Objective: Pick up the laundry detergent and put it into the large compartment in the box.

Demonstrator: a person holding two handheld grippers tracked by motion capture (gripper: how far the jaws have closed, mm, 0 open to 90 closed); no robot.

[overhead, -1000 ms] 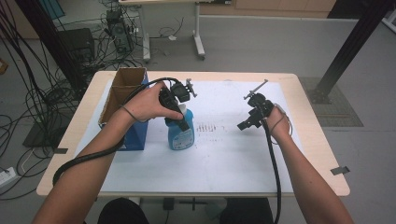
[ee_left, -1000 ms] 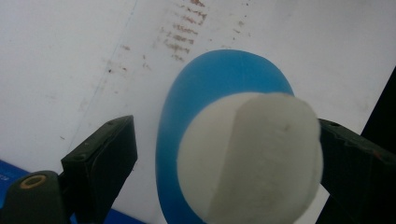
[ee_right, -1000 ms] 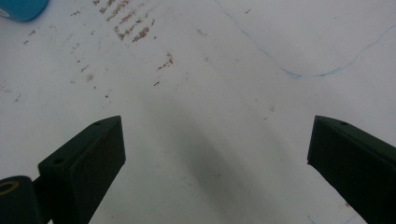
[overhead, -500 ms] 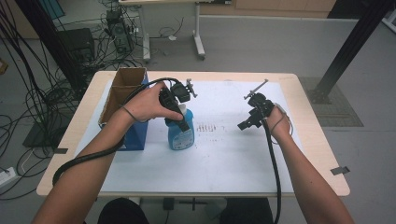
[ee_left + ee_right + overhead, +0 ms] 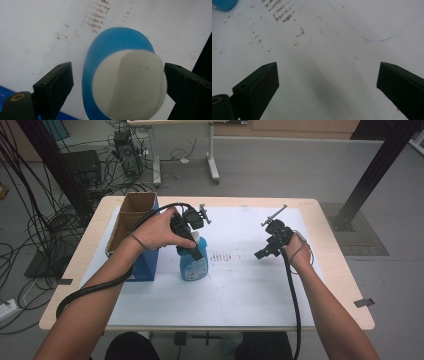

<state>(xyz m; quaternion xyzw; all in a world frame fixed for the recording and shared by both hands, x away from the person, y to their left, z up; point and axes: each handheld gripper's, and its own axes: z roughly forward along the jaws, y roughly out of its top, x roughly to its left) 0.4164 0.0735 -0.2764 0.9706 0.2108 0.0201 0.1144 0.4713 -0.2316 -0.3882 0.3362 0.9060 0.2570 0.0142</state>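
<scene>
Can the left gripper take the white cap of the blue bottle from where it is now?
Probably yes. The left gripper hangs directly above the blue bottle, its open jaws standing on either side of the white cap, with a gap on the left side. Nothing lies between them.

This is a lab or test room set up for recording, not a home. A light wooden table (image 5: 335,265) covered with a stained white sheet (image 5: 240,285) stands on grey carpet (image 5: 300,165). At about ten o'clock from it, bundles of black cables (image 5: 30,220) hang and trail across the floor beside a dark equipment box (image 5: 85,165). At twelve o'clock stands the white metal leg of a second desk (image 5: 212,155) with electronics (image 5: 125,150) and loose wires under it. At two o'clock a black metal strut (image 5: 375,170) rises from a floor plate. Tape marks (image 5: 364,302) lie on the carpet at four o'clock.
</scene>
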